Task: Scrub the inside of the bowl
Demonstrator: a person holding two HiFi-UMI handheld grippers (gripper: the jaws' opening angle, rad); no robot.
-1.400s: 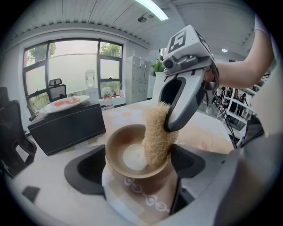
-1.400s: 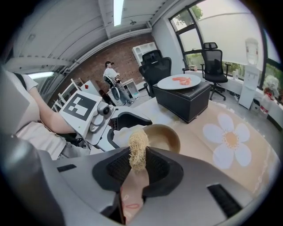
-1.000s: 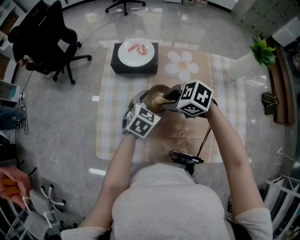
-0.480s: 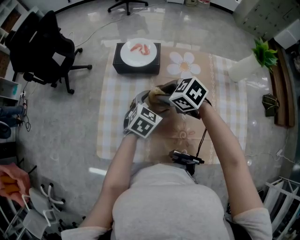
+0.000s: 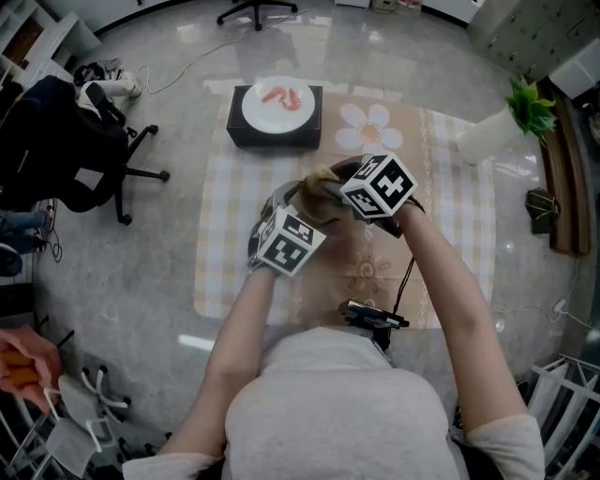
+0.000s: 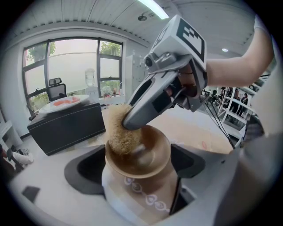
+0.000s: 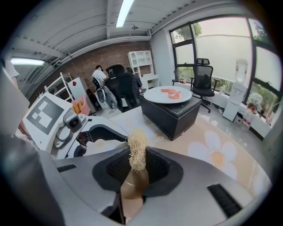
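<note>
Mid-frame in the head view, our left gripper (image 6: 137, 170) is clamped round a glossy brown ceramic bowl (image 6: 146, 154) with a pale patterned outside. Our right gripper (image 7: 134, 183) pinches a tan fibrous scrubber (image 6: 119, 132) against the bowl's inner left wall.

This is an office or lab workroom, not a home — black swivel chairs (image 5: 66, 141) stand on a glossy grey floor (image 5: 122, 272). Strip lights (image 7: 124, 11) run along a panelled ceiling (image 7: 79, 22), and tall windows (image 7: 221, 48) fill one side. A brick wall (image 7: 110, 55), white shelves (image 7: 140, 62), metal racks (image 6: 230, 110) and a water cooler (image 6: 89, 84) — all workplace fittings.
</note>
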